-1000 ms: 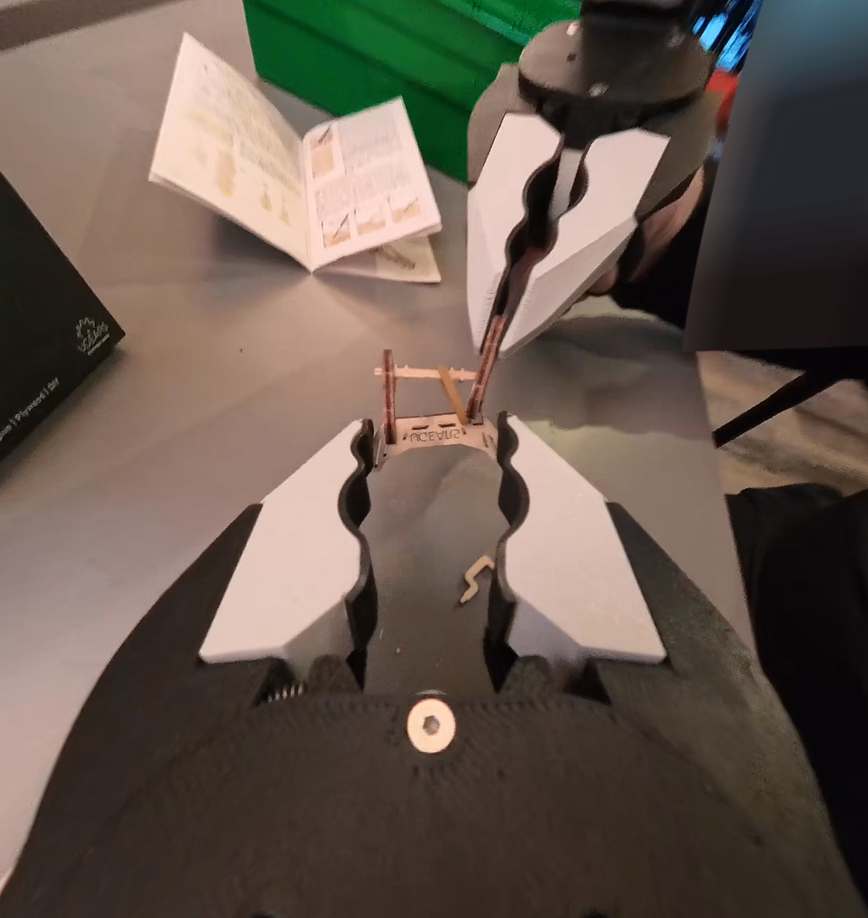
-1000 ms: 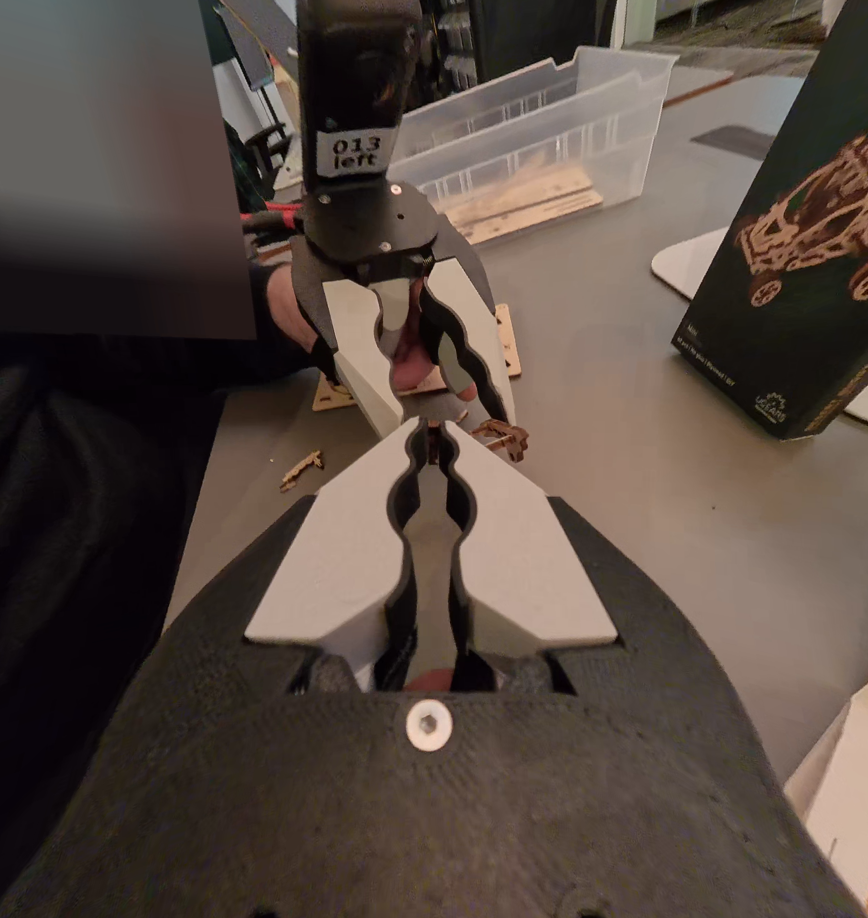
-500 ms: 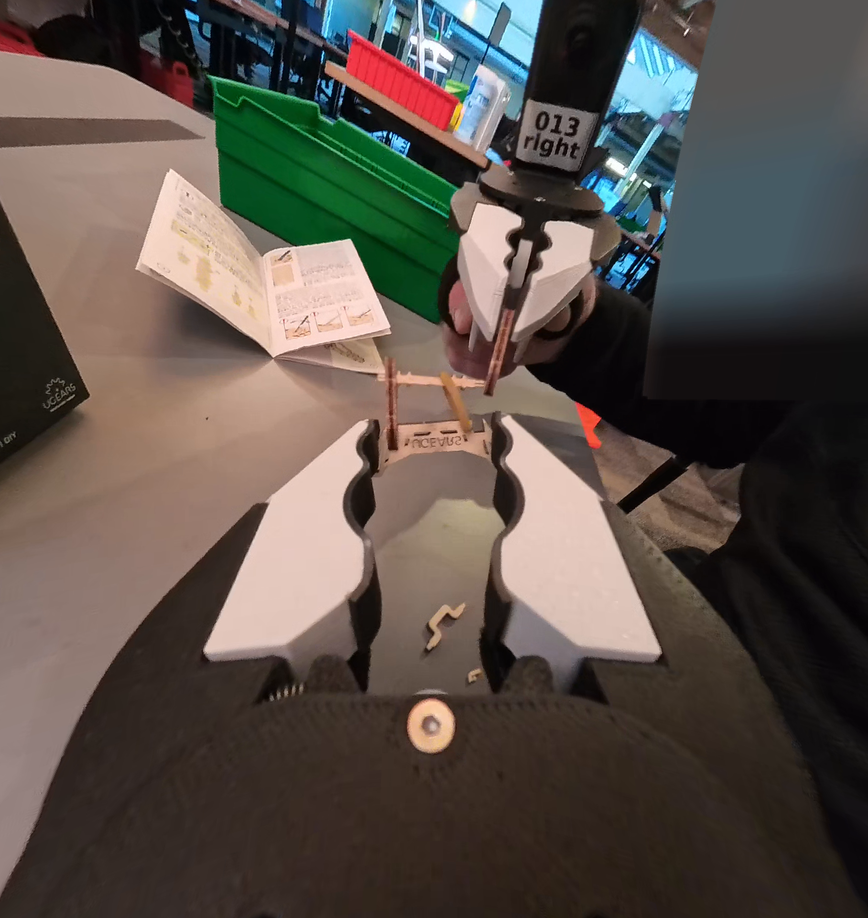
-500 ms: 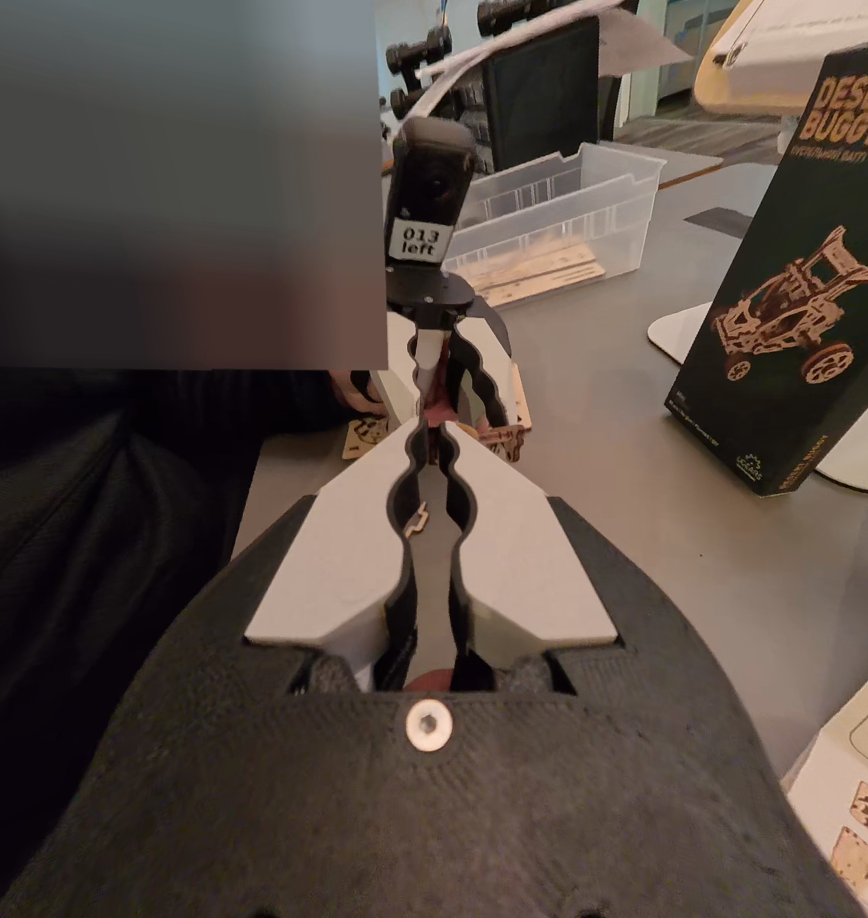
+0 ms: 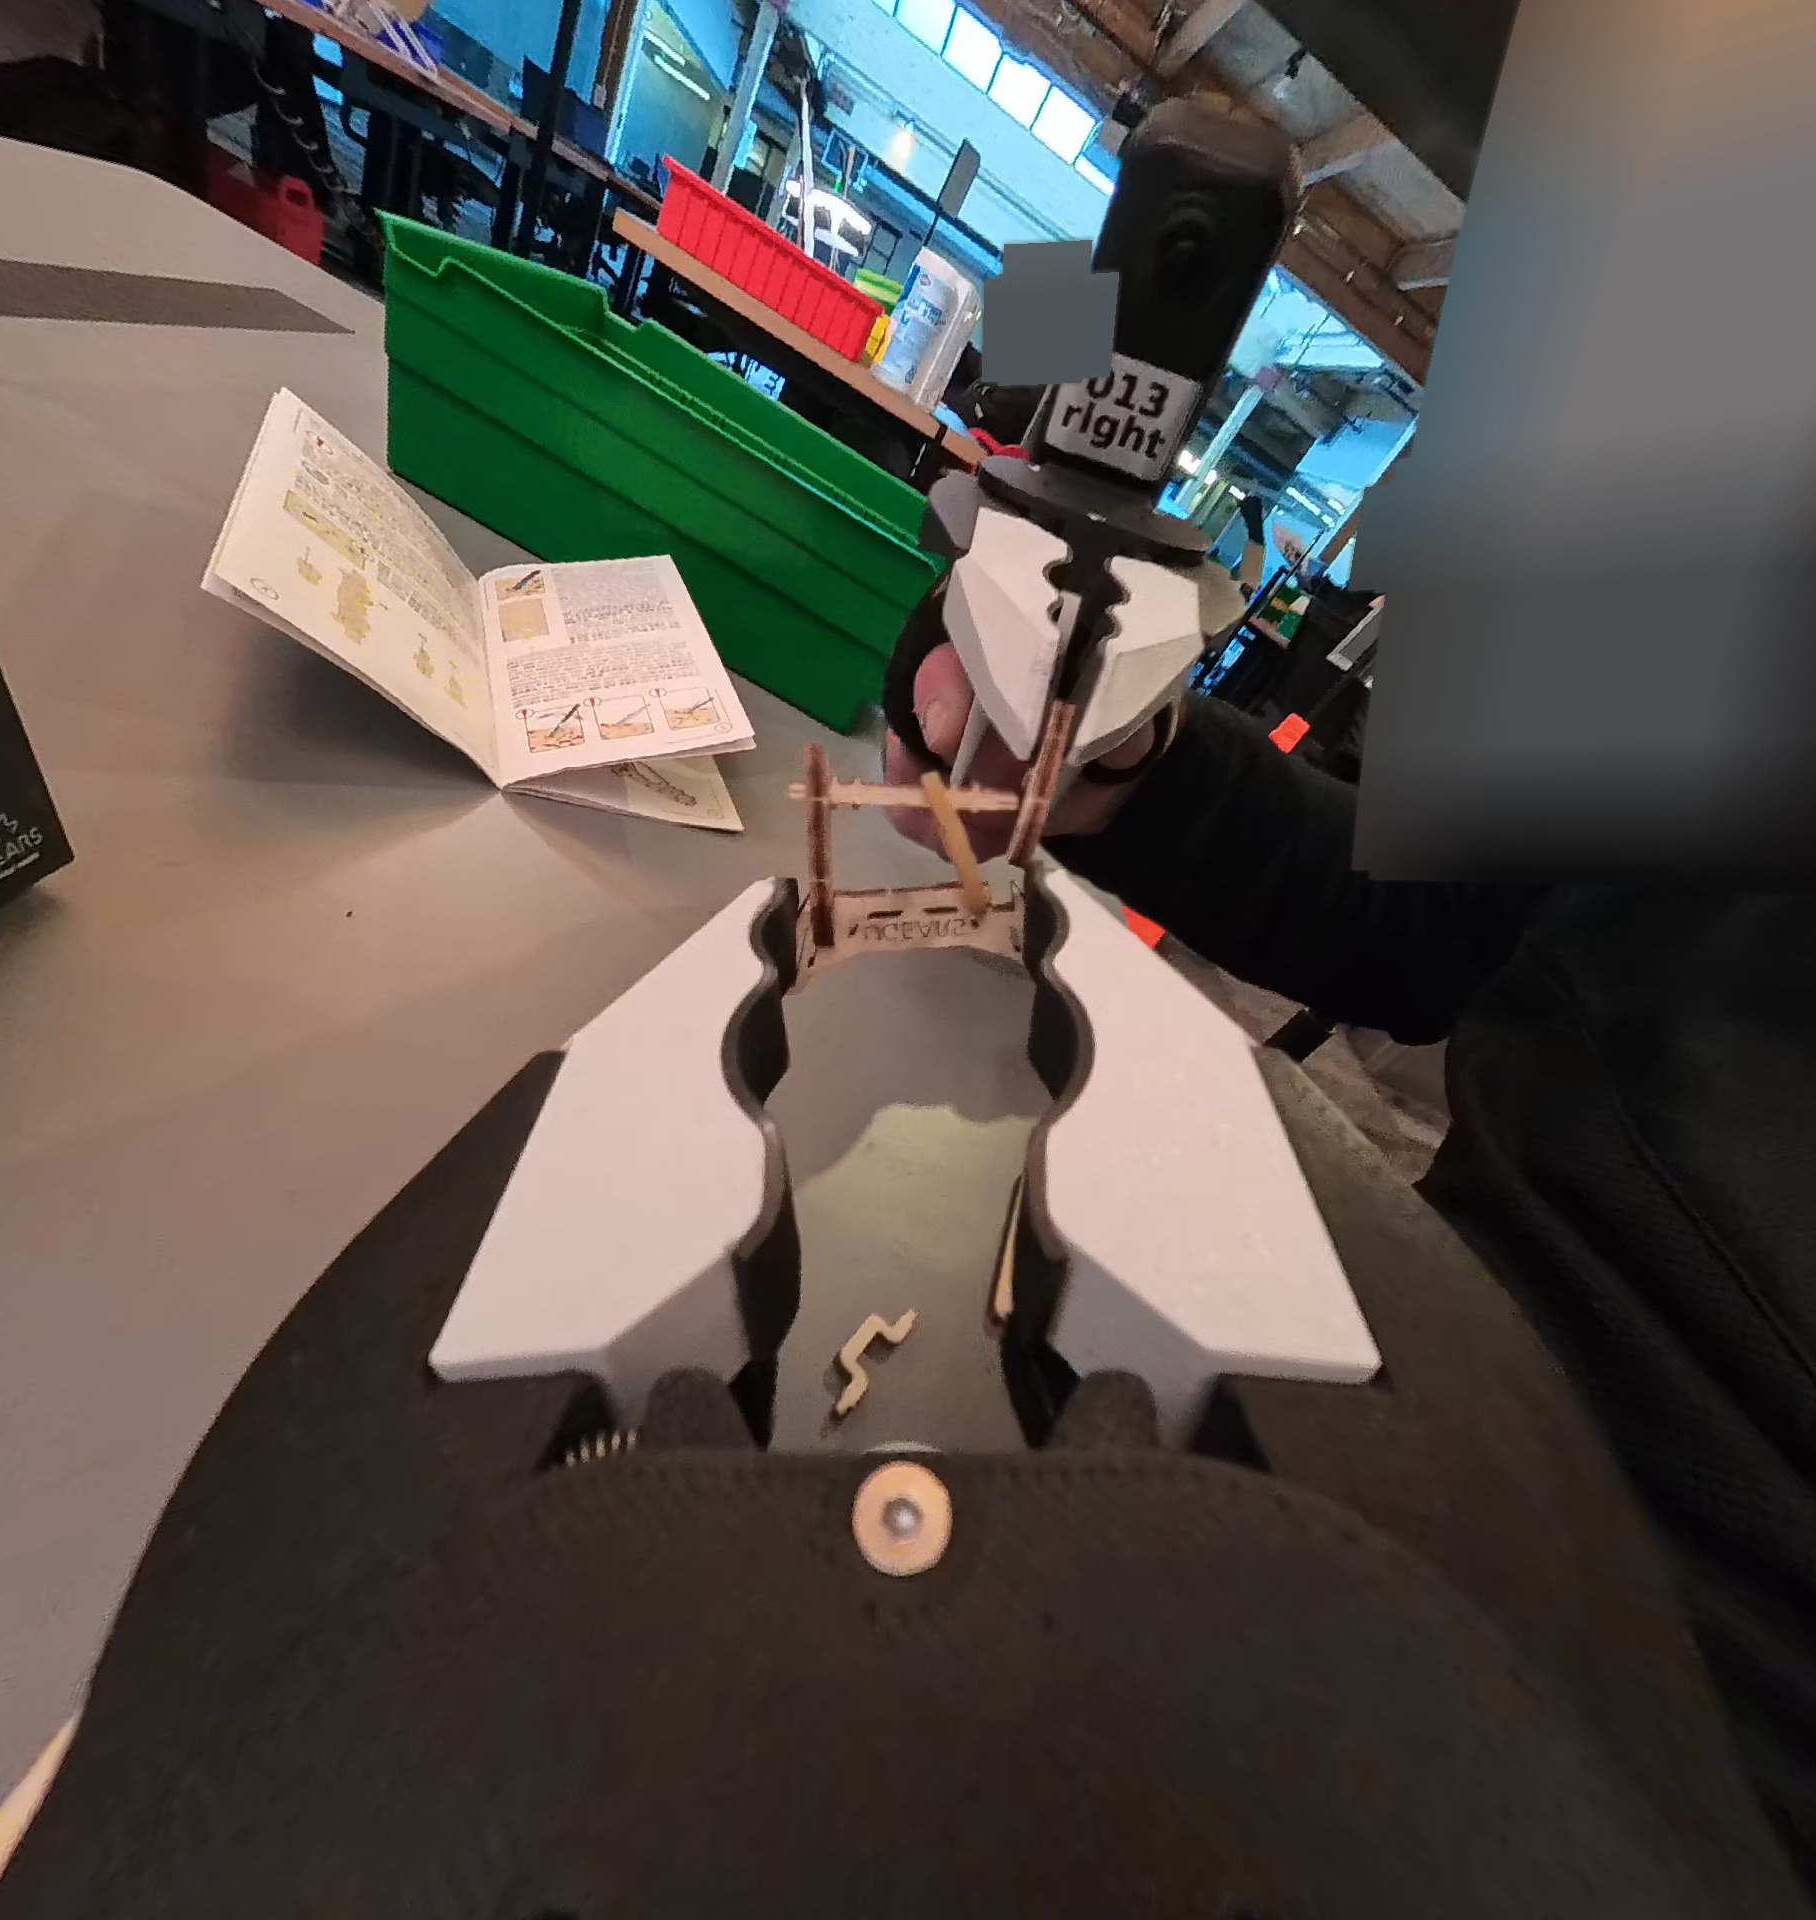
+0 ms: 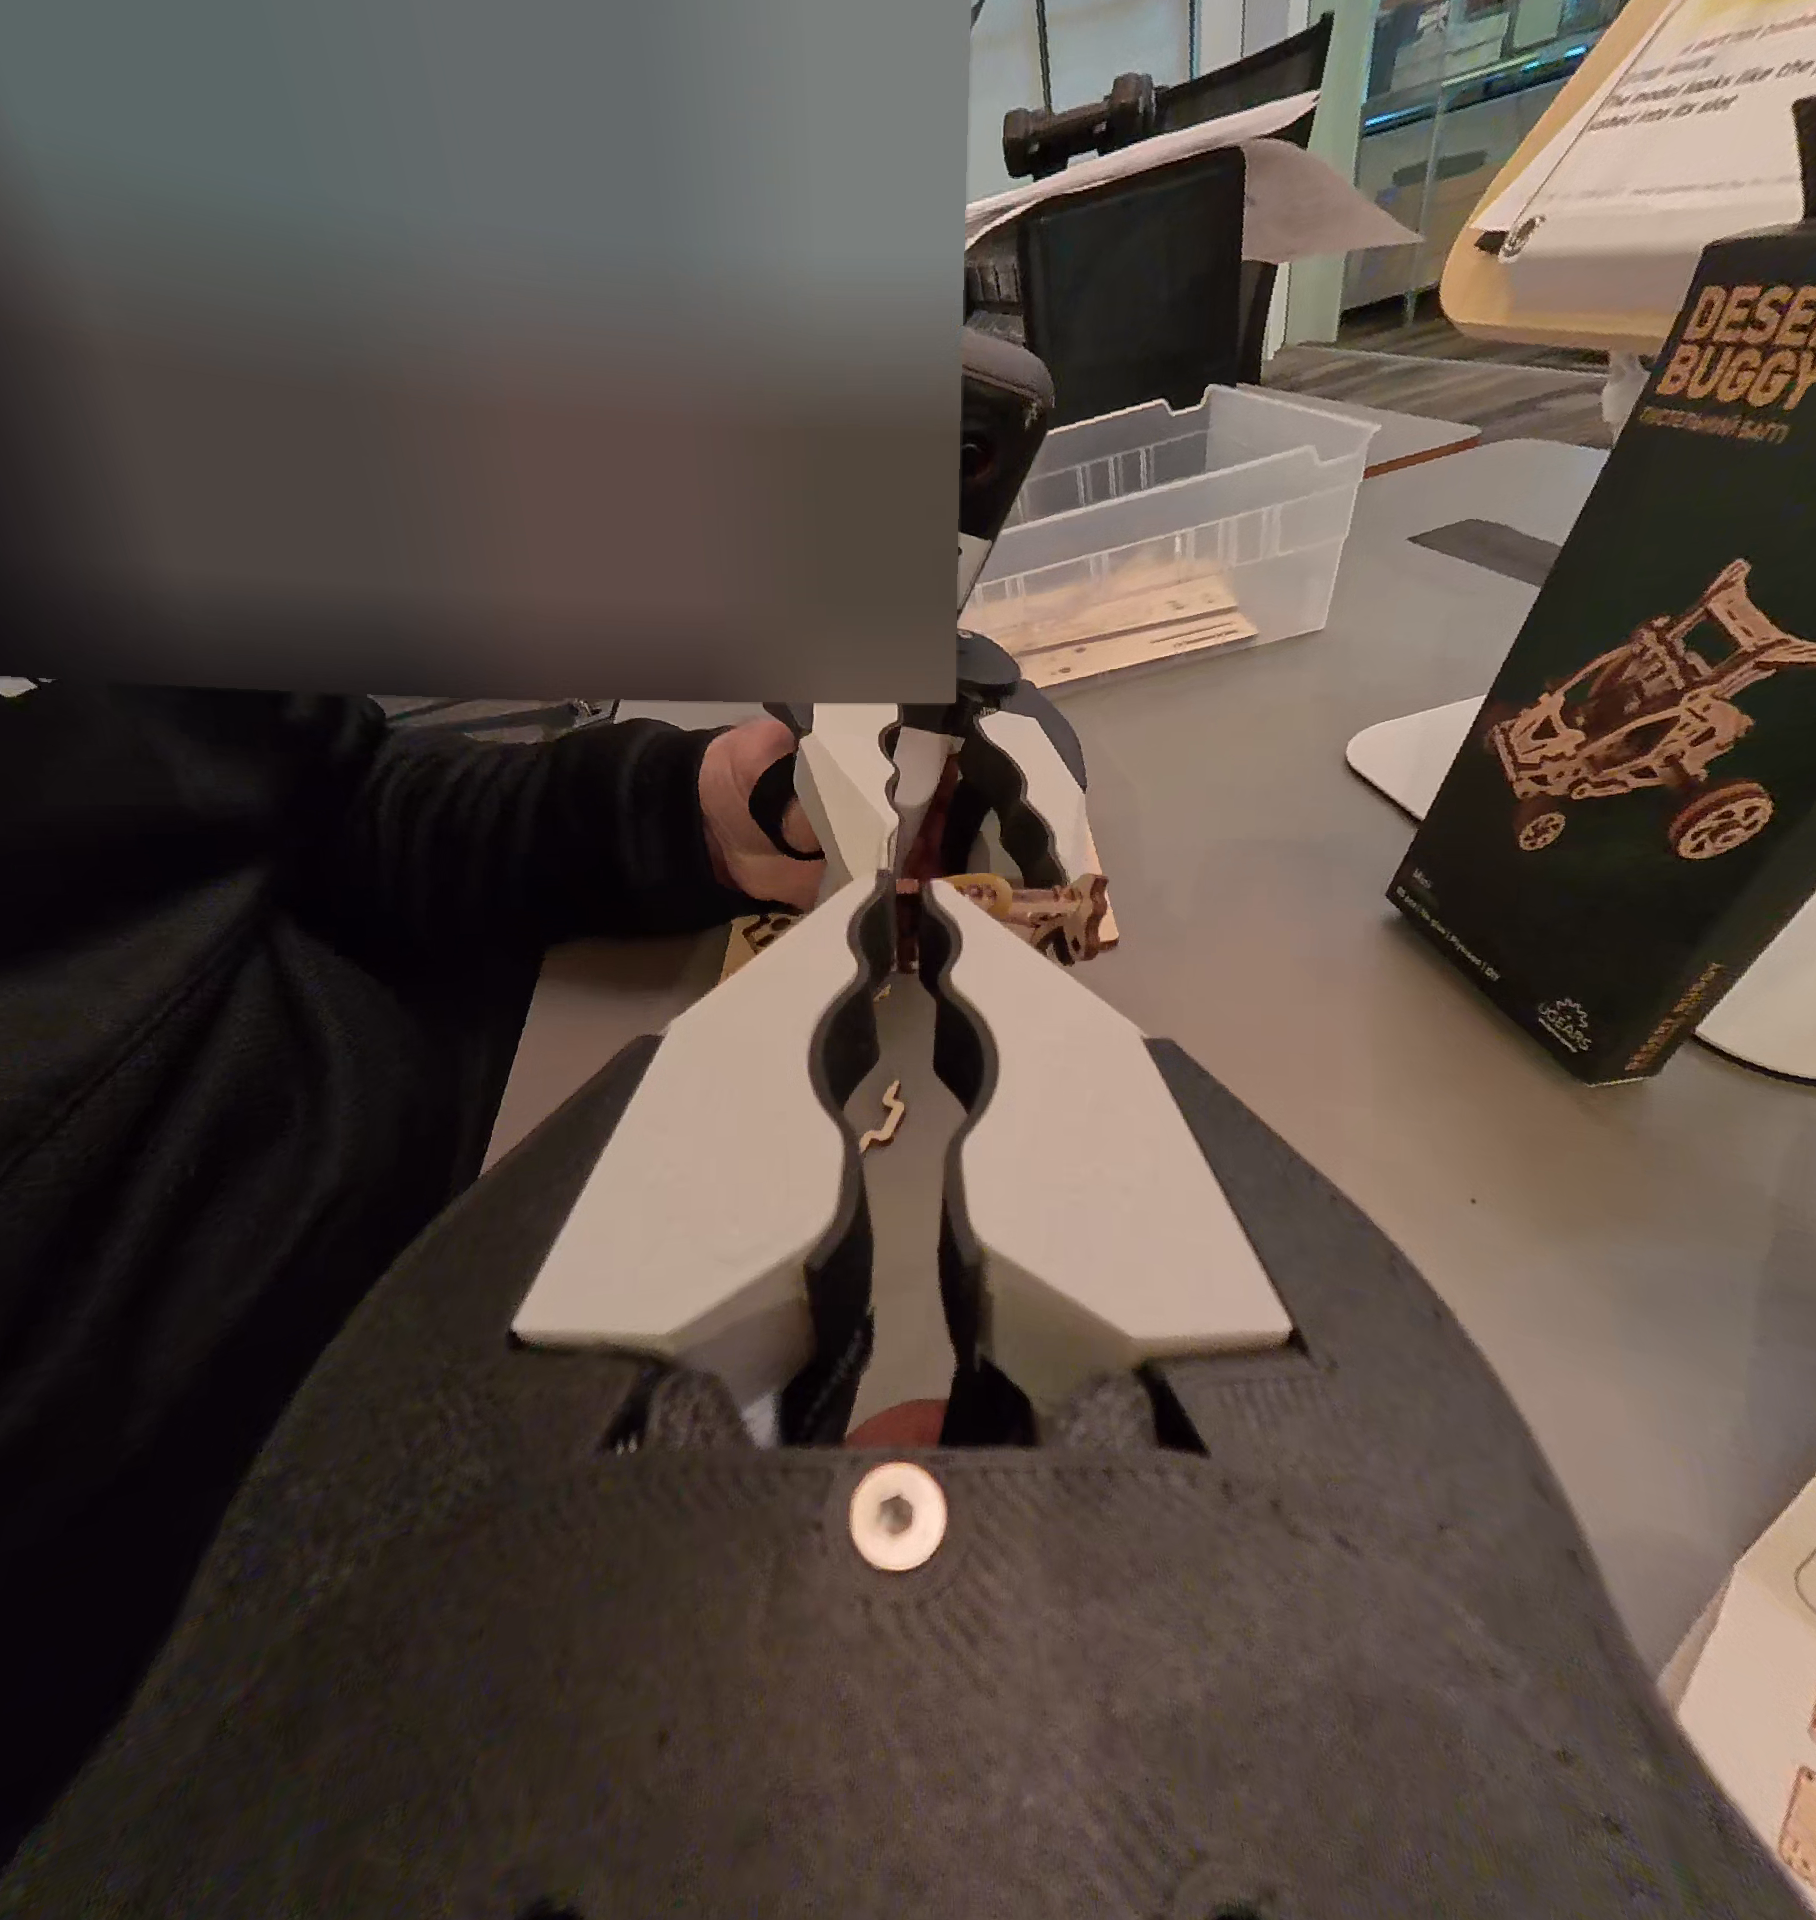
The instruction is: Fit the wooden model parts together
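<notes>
— What have you got in your grippers?

— My left gripper (image 5: pixel 909 914) is clamped on the flat wooden base plate (image 5: pixel 909 928) of the model, a pad pressed on each end, with the plate lifted off the grey table (image 5: pixel 208 987). My right gripper (image 5: pixel 1039 769), at about one o'clock from it, is pinched tight on a thin dark-brown wooden side piece (image 5: pixel 1039 790) hanging from its tips.

— Where does that piece sit against the model?

— Its lower end is just above the plate's right end. A matching upright (image 5: pixel 819 842) stands at the left end, and a pale cross rod (image 5: pixel 904 798) spans between the two.

— Anything nearby?

— A small zigzag wooden offcut (image 5: pixel 873 1361) lies on the table at six o'clock, an open instruction booklet (image 5: pixel 468 634) at ten, and a green bin (image 5: pixel 623 447) behind it.
</notes>
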`<state>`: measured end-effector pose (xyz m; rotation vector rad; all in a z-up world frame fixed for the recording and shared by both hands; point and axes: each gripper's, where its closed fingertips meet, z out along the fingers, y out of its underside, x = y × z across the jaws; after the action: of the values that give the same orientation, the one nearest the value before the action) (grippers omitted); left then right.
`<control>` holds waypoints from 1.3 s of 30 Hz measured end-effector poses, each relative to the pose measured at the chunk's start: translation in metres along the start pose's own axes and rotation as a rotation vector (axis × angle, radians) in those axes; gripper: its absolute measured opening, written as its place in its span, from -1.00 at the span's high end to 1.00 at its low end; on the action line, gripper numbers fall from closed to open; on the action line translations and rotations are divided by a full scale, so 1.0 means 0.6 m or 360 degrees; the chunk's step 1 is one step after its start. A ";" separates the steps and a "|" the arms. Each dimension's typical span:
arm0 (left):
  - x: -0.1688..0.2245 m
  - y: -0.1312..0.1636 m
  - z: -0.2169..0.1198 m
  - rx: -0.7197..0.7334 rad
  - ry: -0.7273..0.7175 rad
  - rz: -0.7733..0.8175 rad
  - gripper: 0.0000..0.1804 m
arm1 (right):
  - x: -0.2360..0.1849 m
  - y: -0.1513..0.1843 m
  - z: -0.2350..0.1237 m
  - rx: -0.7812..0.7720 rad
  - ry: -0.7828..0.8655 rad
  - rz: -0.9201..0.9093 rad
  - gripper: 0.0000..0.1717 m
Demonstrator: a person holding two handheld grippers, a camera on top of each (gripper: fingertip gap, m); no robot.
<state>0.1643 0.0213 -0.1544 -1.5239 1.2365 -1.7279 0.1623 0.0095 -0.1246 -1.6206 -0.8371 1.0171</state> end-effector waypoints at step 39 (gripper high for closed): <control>-0.045 -0.014 -0.031 0.0050 -0.0312 0.0107 0.54 | 0.013 0.196 0.021 -0.1117 0.0829 0.0417 0.69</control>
<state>0.1546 0.0533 -0.1589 -1.5736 1.1422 -1.5087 0.1591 -0.0088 -0.2415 -2.5009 -0.6580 0.4214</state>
